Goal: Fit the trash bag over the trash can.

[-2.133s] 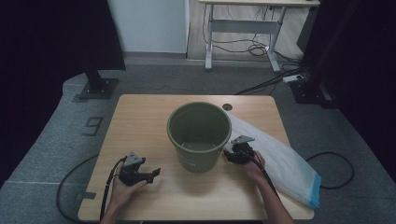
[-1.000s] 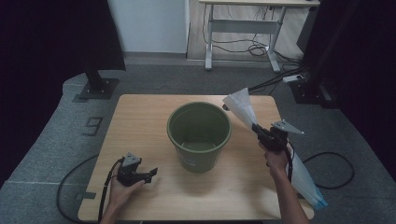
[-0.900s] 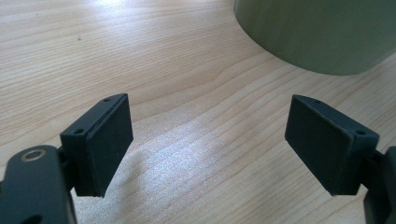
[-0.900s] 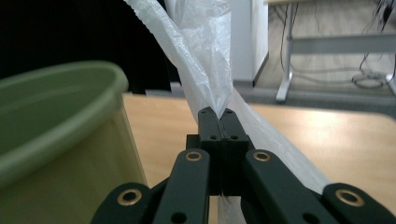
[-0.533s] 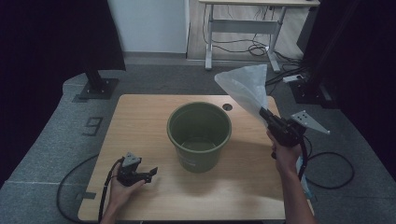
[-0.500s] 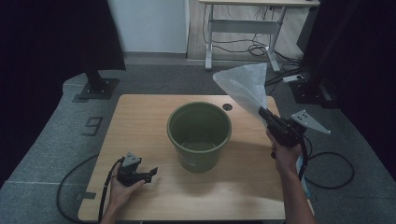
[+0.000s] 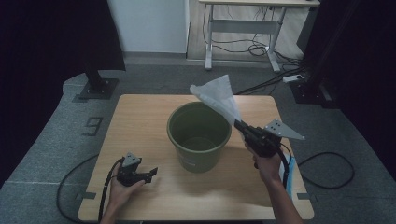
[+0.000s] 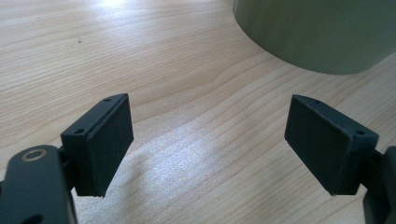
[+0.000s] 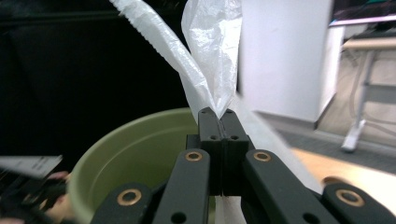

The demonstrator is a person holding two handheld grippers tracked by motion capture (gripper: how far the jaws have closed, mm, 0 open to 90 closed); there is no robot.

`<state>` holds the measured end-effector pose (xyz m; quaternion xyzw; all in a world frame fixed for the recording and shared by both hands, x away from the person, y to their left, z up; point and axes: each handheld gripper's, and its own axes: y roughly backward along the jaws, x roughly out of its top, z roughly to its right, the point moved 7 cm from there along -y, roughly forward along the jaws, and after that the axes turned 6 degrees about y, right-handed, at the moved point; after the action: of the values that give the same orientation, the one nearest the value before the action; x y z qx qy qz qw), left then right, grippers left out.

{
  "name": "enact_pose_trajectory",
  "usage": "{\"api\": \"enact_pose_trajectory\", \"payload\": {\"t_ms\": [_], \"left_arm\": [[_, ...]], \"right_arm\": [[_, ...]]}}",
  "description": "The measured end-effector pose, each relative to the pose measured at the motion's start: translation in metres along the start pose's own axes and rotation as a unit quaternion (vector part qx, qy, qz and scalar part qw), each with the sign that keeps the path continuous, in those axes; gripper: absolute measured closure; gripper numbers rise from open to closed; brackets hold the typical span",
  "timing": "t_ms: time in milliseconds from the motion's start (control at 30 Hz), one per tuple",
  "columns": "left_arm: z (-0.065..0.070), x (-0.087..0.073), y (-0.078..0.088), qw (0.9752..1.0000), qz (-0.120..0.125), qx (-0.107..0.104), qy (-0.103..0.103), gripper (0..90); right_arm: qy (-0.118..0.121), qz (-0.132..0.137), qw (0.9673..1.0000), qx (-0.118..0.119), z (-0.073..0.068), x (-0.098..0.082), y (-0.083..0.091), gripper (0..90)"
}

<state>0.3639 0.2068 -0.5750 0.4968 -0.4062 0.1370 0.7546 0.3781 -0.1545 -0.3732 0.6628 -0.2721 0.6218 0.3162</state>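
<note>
Step in hand, as judged: lining the green bucket (image 7: 199, 135) with the white plastic bag (image 7: 218, 97). The right gripper (image 7: 239, 125) has its jaws pressed together on a pinch of the bag's film; in the right gripper view the film fans up out of the closed pads (image 9: 223, 122) above the bucket's rim. In the high view the bag stands in the air at about 1 o'clock of the bucket, over its far right rim. The left gripper (image 7: 150, 173) rests on the wooden table (image 7: 140, 116) at about 8 o'clock of the bucket, jaws spread, nothing between them. To do this well, the right gripper should probably keep its pinch firm, the left should take the opposite edge, and the mouth should be spread before lowering. Risk: thin film slipping or staying collapsed.
</note>
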Motion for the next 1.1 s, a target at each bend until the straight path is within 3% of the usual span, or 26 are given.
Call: {"api": "enact_pose_trajectory", "payload": {"t_ms": [167,333,467,500,533,567,700,933,1100], "left_arm": [[0.001,0.000,0.000,1.0000,0.001,-0.001,0.000,15.3],[0.002,0.000,0.000,1.0000,0.002,-0.004,0.000,15.4],[0.002,0.002,0.002,1.0000,0.008,-0.005,0.002,15.8],[0.002,0.002,0.002,1.0000,0.008,-0.005,0.002,15.8],[0.002,0.001,0.001,1.0000,0.006,-0.004,0.001,15.8],[0.002,0.001,0.001,1.0000,0.006,-0.004,0.001,15.8],[0.002,0.001,0.001,1.0000,0.005,-0.003,0.001,15.8],[0.002,0.001,0.002,1.0000,0.005,-0.002,0.001,15.9],[0.001,0.001,0.003,1.0000,0.007,0.001,0.003,16.2]], "right_arm": [[0.005,-0.020,0.9989,0.042,-0.027,-0.018,-0.007,88.7],[0.005,-0.038,0.9973,0.062,-0.037,-0.024,-0.014,88.5],[0.006,-0.058,0.9965,0.060,-0.036,-0.032,-0.019,72.4],[0.006,-0.058,0.9965,0.060,-0.036,-0.032,-0.019,72.4],[0.000,-0.060,0.9959,0.068,-0.037,-0.033,-0.018,60.4],[-0.003,-0.063,0.9956,0.070,-0.037,-0.034,-0.017,56.6],[0.011,-0.054,0.9971,0.053,-0.040,-0.033,-0.006,42.3],[0.019,-0.054,0.9977,0.036,-0.041,-0.044,0.019,32.6],[0.017,-0.077,0.9968,-0.010,-0.037,-0.081,0.043,24.9]]}}
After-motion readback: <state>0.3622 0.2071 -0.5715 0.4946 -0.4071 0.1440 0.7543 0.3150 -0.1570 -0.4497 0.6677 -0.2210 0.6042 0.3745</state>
